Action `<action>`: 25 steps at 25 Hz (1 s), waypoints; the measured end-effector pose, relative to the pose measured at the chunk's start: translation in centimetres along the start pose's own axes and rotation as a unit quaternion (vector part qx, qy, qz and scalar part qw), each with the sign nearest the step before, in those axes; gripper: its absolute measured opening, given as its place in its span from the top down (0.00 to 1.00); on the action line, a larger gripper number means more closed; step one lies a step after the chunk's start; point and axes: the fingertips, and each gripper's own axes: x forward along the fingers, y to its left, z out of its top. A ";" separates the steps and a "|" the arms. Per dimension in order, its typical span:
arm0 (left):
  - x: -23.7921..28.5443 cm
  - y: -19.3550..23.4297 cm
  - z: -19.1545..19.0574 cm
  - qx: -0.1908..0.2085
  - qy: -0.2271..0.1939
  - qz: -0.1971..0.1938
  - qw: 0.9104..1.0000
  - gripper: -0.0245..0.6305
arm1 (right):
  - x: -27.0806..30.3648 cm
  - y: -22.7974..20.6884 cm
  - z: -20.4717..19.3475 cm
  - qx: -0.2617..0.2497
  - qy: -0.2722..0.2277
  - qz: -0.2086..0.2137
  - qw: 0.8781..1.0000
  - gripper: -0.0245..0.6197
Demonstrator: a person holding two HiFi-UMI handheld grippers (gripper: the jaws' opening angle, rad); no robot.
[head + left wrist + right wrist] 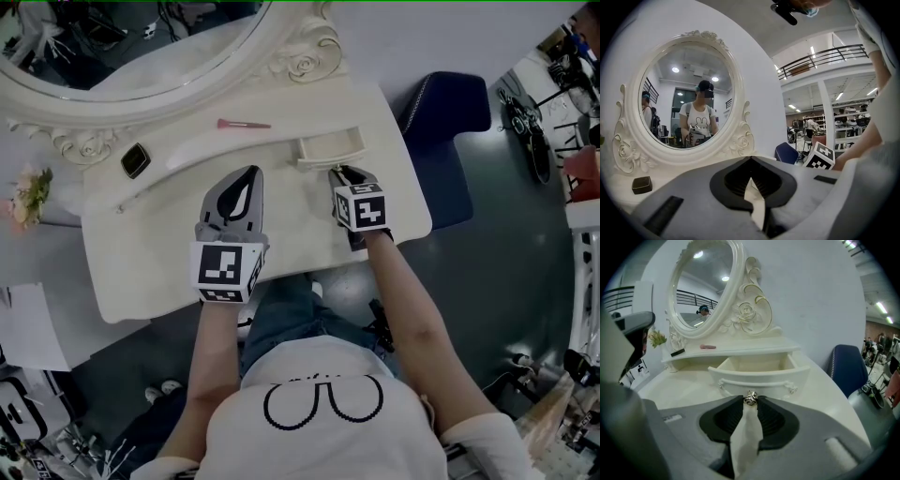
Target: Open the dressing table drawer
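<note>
The small white drawer of the dressing table stands pulled out from under the raised shelf, and its inside looks bare. My right gripper reaches to the drawer front, its jaws shut on the little silver drawer knob. My left gripper hovers over the middle of the tabletop, left of the drawer. Its tips meet with nothing between them.
An oval mirror in a carved white frame rises behind the shelf. On the shelf lie a pink brush and a small black box. A blue chair stands to the right of the table, and flowers to the left.
</note>
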 end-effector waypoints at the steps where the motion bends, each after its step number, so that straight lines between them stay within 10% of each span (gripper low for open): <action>1: 0.0 0.0 0.1 0.000 -0.001 0.000 1.000 0.97 | -0.1 0.0 0.0 0.000 0.000 -0.001 1.000 0.81; 13: -0.3 -0.3 1.9 0.008 -0.020 -0.001 1.000 0.96 | -2.1 0.2 -0.8 -0.004 0.013 0.000 1.000 0.75; 25: -0.7 -0.9 4.7 0.025 -0.049 -0.003 0.998 0.97 | -10.7 1.6 5.6 -0.044 -0.076 0.018 0.996 0.75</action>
